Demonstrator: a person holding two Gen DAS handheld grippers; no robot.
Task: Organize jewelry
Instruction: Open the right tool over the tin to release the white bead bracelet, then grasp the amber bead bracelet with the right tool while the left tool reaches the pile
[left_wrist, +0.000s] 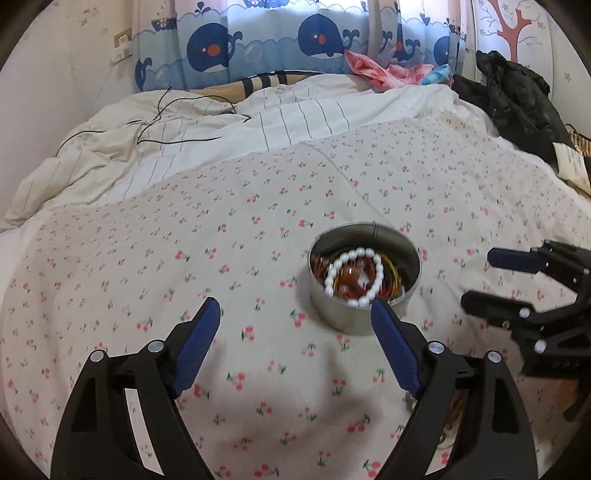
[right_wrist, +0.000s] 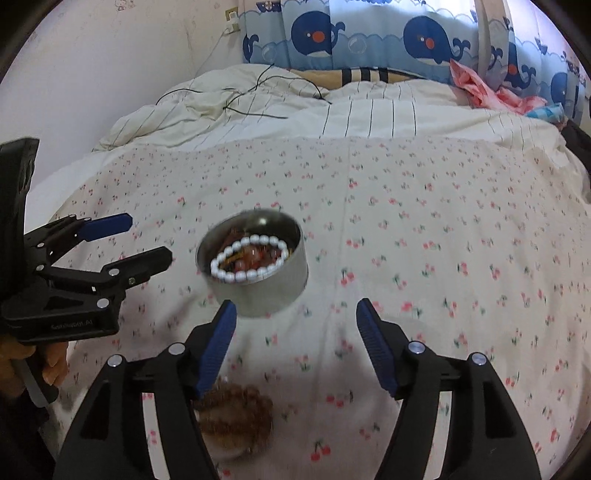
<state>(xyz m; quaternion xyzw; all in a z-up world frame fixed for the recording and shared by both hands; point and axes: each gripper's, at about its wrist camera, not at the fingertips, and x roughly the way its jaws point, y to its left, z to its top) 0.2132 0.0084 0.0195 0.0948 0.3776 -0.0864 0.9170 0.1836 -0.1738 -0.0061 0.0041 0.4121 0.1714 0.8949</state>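
Note:
A round metal tin (left_wrist: 364, 314) stands on the cherry-print bedsheet (left_wrist: 184, 258). A white bead bracelet (left_wrist: 352, 277) lies on top of brown and coloured jewelry inside it. My left gripper (left_wrist: 295, 314) is open and empty, just in front of the tin. My right gripper (right_wrist: 295, 314) is open and empty, right of the tin (right_wrist: 258, 291); it also shows in the left wrist view (left_wrist: 476, 280). The white bracelet (right_wrist: 247, 260) shows in the right wrist view too. A brown bead bracelet (right_wrist: 236, 417) lies on the sheet under my right gripper's left finger. The left gripper (right_wrist: 147, 240) is at the left of that view.
A rumpled striped duvet (left_wrist: 184, 122) with a thin black cable (left_wrist: 166, 125) lies at the far side of the bed. A black jacket (left_wrist: 517, 96) and pink cloth (left_wrist: 380, 70) sit at the far right. Whale-print curtains (left_wrist: 295, 37) hang behind.

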